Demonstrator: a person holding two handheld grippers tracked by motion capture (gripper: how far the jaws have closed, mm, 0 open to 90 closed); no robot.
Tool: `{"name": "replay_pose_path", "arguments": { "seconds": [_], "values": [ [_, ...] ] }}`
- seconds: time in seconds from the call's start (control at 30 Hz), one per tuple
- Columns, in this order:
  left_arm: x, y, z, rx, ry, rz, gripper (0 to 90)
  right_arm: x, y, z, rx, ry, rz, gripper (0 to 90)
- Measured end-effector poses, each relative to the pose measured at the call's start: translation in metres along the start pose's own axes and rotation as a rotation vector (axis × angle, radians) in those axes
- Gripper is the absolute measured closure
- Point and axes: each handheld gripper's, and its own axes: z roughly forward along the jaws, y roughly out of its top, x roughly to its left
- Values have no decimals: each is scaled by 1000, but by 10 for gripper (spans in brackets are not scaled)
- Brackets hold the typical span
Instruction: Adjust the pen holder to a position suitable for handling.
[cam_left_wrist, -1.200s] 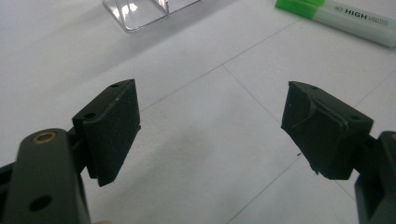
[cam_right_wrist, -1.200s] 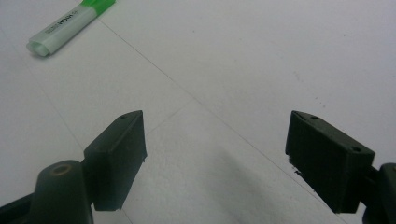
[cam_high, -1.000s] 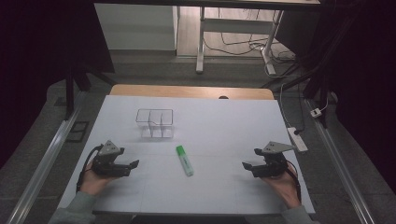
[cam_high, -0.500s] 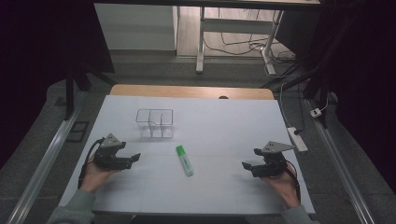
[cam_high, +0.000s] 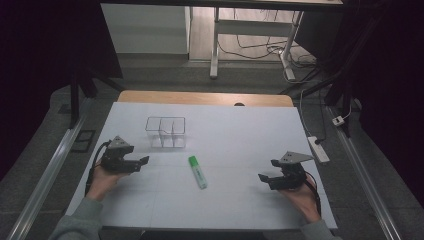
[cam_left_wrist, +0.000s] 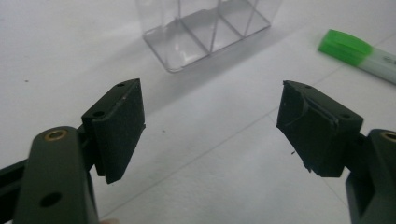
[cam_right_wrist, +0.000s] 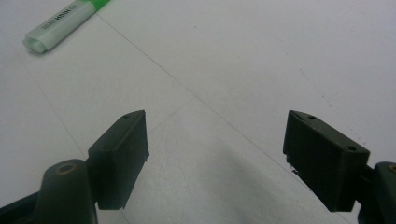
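1. Holding my left tongs at 9 o'clock and right tongs at 3 o'clock, both spread and empty over the counter.
2. Between them lies the green highlighter.
3. Beyond, toward 11 o'clock, stands the clear divided box.

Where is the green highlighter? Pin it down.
In the high view the green highlighter lies flat mid-table, just in front of the clear divided box, between the left gripper and right gripper.
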Motion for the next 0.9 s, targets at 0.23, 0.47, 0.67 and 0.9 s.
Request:
{"name": "replay_pose_path", "arguments": {
  "seconds": [0.23,0.47,0.67,0.9],
  "values": [
    [15,5,3,-2,30,-25,243,-1,-1,2,10,4,-1,219],
    [31,8,5,1,56,-55,260,-1,-1,2,14,4,2,218],
    [39,10,7,-10,77,-77,307,-1,-2,3,21,6,2,218],
    [42,12,13,-12,90,-70,418,-1,-2,4,21,8,4,218]
  ]
}}
